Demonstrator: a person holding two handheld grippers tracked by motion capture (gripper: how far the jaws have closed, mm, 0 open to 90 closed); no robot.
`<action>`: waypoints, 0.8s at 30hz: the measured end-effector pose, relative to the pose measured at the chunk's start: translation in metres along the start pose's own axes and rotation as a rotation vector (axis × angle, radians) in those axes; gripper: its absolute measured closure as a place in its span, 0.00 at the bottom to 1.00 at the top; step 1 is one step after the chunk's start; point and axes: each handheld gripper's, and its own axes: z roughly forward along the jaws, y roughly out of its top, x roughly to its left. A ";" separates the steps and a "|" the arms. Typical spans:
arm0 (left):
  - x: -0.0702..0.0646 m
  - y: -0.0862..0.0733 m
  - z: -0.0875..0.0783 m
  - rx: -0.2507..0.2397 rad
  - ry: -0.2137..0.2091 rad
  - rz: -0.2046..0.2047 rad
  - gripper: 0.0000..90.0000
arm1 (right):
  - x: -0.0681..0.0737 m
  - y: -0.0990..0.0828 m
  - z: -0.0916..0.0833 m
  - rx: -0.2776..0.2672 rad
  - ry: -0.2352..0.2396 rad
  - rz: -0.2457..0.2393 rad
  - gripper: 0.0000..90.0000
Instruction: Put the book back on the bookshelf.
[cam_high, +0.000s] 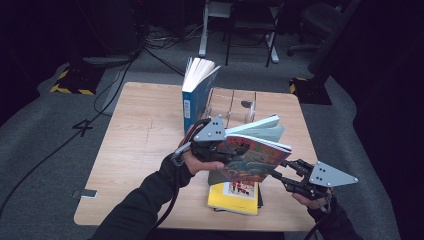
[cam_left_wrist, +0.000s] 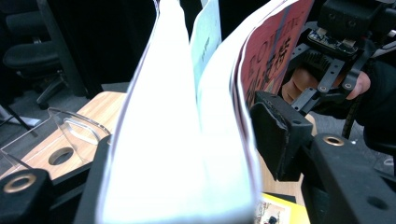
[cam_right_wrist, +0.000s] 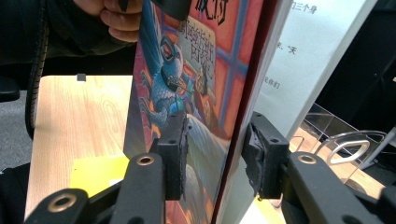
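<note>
Left gripper (cam_high: 218, 152) clamped on the spine end of the colourful illustrated paperback book (cam_high: 252, 156), held above the wooden table (cam_high: 140, 150) and yellow book (cam_high: 235, 197); right gripper (cam_high: 281, 177) with jaws parted astride its opposite edge.

The right gripper (cam_right_wrist: 212, 154) straddles the lower edge of the illustrated book (cam_right_wrist: 196, 88), its jaws parted, the left pad against the cover, the right pad just clear, with a yellow book (cam_right_wrist: 95, 172) at eight o'clock on the table (cam_right_wrist: 79, 116).
</note>
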 end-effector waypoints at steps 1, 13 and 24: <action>0.000 0.001 0.000 0.001 0.004 -0.001 0.57 | 0.000 -0.001 -0.001 0.001 -0.003 0.003 0.67; -0.002 0.006 0.002 0.019 0.055 0.006 0.80 | -0.006 -0.015 -0.003 0.079 -0.030 0.054 0.47; 0.007 0.007 0.001 0.023 0.106 -0.023 0.81 | -0.010 -0.031 0.008 0.172 0.006 0.108 0.43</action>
